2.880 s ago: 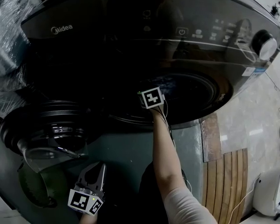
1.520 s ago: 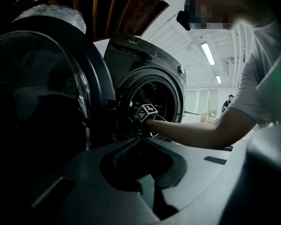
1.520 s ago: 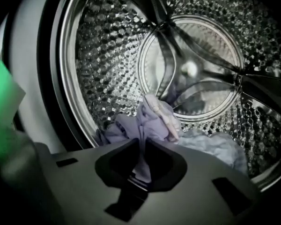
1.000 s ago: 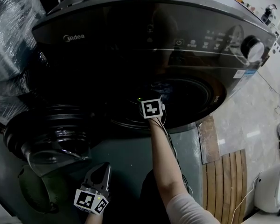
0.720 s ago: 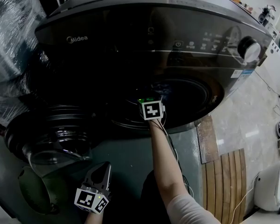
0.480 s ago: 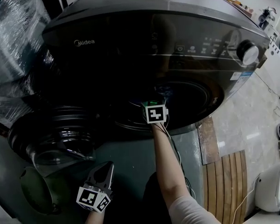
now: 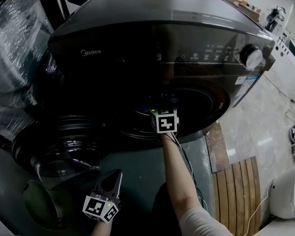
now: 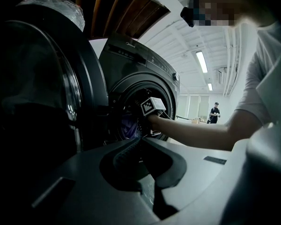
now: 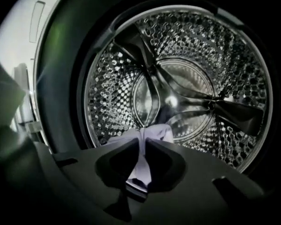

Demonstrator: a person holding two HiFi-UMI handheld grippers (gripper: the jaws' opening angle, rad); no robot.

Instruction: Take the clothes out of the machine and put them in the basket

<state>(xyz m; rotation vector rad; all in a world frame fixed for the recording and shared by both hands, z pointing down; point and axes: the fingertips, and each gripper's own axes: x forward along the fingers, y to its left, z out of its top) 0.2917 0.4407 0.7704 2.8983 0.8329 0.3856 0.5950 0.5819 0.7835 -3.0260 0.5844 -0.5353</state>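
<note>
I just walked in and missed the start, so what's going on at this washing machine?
A person is unloading the washing machine. The right gripper, at the mouth of the drum, is shut on a pale garment. The left gripper, shut and empty, hovers by the open door, near what looks like a green basket.

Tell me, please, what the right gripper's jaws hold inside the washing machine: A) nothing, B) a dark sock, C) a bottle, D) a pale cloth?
D: the right gripper view shows the right gripper shut on a pale cloth pinched between its jaws, before the drum.
</note>
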